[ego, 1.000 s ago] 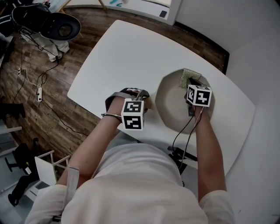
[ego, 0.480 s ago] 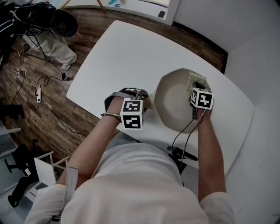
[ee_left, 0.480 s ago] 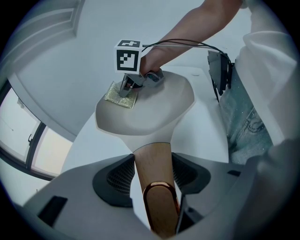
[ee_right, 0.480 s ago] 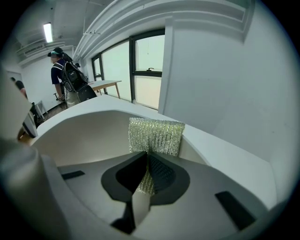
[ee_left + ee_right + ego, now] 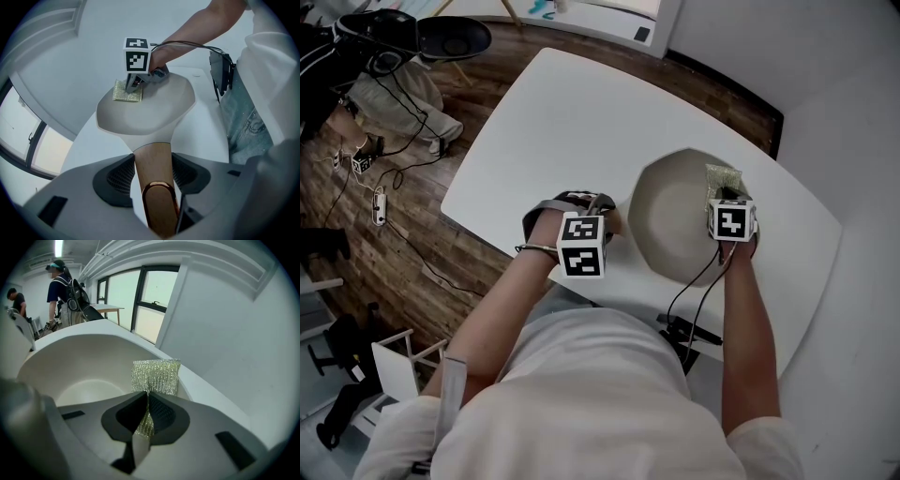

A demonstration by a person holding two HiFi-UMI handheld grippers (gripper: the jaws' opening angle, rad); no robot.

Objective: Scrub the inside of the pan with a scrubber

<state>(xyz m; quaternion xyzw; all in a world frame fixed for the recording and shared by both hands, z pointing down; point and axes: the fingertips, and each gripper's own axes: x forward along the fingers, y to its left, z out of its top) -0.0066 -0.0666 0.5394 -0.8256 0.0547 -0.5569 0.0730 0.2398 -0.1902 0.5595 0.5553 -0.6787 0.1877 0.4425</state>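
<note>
Between the pads of my right claw (image 5: 147, 405) sits the scrubber (image 5: 155, 376). The claw is closed to a narrow slit on its lower edge, and the mesh is creased where the pads pinch it. The rest stands up out of the claw as a flat sheet, with its broad face turned to the pan's far wall, just under the rim on my right side. It seems to touch the wall there.

I judge the scrubber light, soft and floppy. It will fold and slide unless I grip it low and press it flat, so a hold close to the working edge suits it best.

My left claw (image 5: 155, 174) is clamped on the handle (image 5: 152, 157), a smooth brown bar that fills the gap between the 2 pads.

The pan (image 5: 154, 112) looks stiff and fairly heavy, and its pale inside is glossy and probably slick, so the handle is the right place to steady it. Its long axis runs from the handle at my left claw out through the bowl to my right claw, across the near part of the worktop (image 5: 553, 122). The handle points to my left, the pan sits open side up, and it rests flat on the worktop.
</note>
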